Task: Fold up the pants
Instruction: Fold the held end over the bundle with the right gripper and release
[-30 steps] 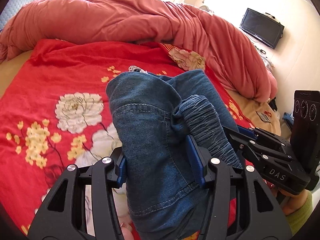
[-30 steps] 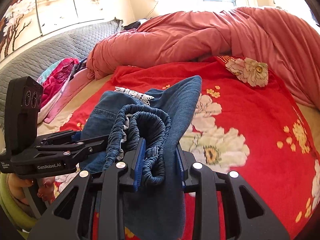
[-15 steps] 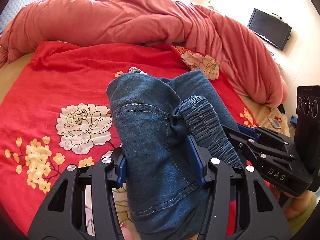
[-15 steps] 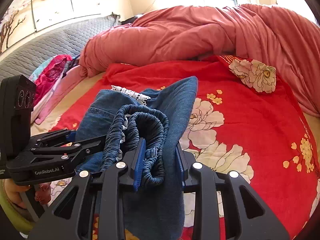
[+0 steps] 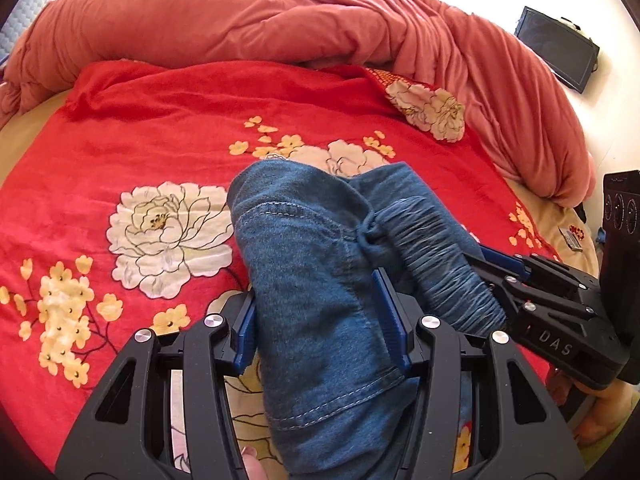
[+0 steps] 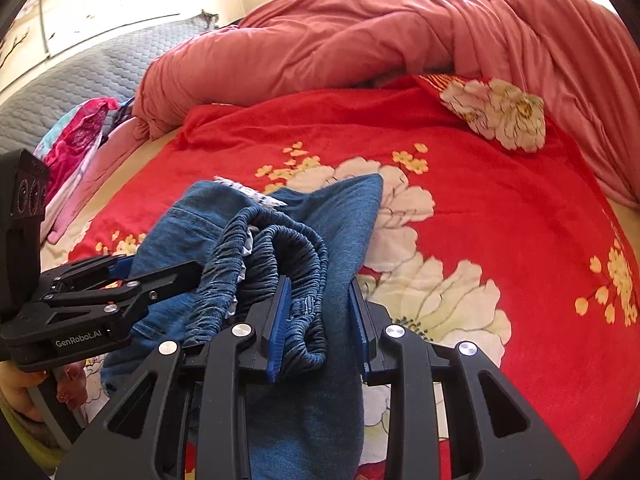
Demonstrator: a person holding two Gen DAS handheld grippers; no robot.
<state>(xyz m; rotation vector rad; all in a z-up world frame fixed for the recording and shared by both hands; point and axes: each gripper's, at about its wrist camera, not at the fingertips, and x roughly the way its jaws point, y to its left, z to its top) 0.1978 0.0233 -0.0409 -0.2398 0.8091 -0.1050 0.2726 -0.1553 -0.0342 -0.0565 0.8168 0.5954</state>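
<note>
Blue denim pants (image 5: 316, 264) with an elastic waistband (image 6: 288, 252) hang bunched between both grippers above the red flowered blanket (image 5: 132, 128). My left gripper (image 5: 320, 320) is shut on a thick fold of the pants near a stitched seam. My right gripper (image 6: 320, 320) is shut on the gathered waistband and a denim layer. The right gripper also shows at the right of the left wrist view (image 5: 532, 292), and the left gripper shows at the left of the right wrist view (image 6: 108, 284). The two grippers are close together.
A pink-red duvet (image 5: 248, 16) is heaped along the back and right of the bed. Bright clothes (image 6: 76, 140) lie by a grey quilted headboard (image 6: 80, 68). A black screen (image 5: 556, 48) hangs on the right wall. The red blanket (image 6: 500, 208) stretches ahead.
Both grippers have moved forward and up over the bed with the pants held in them. More of the flowered blanket shows below. The grips have not changed.
</note>
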